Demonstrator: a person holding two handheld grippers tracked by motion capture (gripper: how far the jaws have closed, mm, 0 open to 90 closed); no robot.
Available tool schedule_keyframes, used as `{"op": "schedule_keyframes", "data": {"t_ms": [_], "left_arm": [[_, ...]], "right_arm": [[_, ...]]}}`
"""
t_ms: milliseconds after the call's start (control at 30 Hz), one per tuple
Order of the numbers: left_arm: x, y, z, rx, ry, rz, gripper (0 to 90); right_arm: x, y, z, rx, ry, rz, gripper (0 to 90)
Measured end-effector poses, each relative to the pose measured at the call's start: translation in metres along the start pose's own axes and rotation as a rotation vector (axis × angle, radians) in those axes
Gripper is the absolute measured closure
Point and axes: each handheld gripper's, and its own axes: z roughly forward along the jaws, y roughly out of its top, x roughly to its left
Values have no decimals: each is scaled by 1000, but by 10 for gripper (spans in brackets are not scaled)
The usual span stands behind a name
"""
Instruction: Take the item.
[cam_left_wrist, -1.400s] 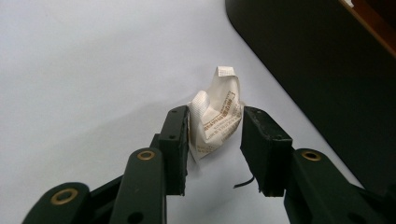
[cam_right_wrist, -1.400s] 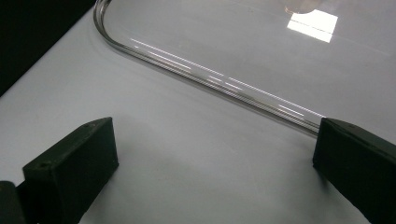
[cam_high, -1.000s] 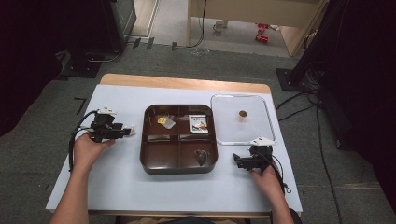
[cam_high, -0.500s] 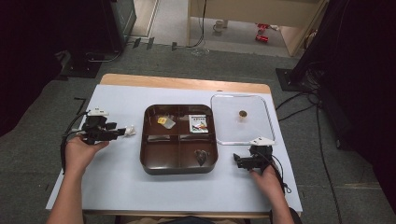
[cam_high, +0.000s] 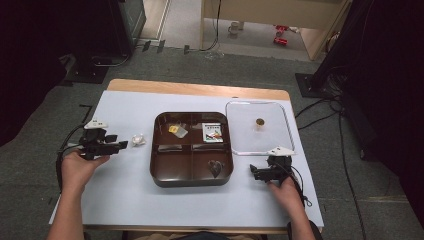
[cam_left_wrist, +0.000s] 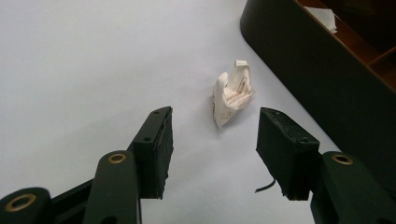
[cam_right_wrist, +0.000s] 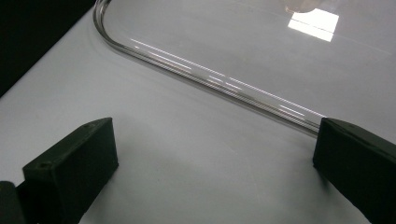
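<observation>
A crumpled white wrapper (cam_high: 137, 140) (cam_left_wrist: 232, 93) lies on the white table cover just left of the brown four-part tray (cam_high: 192, 183). My left gripper (cam_high: 122, 145) (cam_left_wrist: 215, 115) is open, a little to the left of the wrapper. Its jaws have just been opening, and the wrapper lies just past their tips, untouched. The tray's dark outer wall (cam_left_wrist: 303, 60) rises to the right of them. My right gripper (cam_high: 254, 172) (cam_right_wrist: 217, 126) rests open and empty on the table, right of the tray, facing the rim of the clear lid (cam_high: 280, 150) (cam_right_wrist: 210, 77).
The tray holds a small yellow piece (cam_high: 174, 129), a printed packet (cam_high: 213, 132) and a dark heart-shaped piece (cam_high: 216, 167). The clear lid lies flat with a brown knob (cam_high: 259, 121) at its middle. Bare table cover (cam_high: 150, 210) stretches in front of the tray.
My left gripper has drawn back to the left, away from the tray, leaving the white wrapper on the table. The right gripper has stayed put.
</observation>
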Motion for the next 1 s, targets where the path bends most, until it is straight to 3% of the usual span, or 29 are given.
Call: {"op": "schedule_keyframes", "data": {"t_ms": [433, 700, 1000], "left_arm": [[14, -14, -6, 9, 40, -30, 446], [31, -25, -5, 17, 72, -55, 456], [38, -34, 1, 83, 102, -40, 447]], "right_arm": [[0, 0, 0, 0, 0, 0, 0], [0, 0, 0, 0, 0, 0, 0], [0, 0, 0, 0, 0, 0, 0]]}}
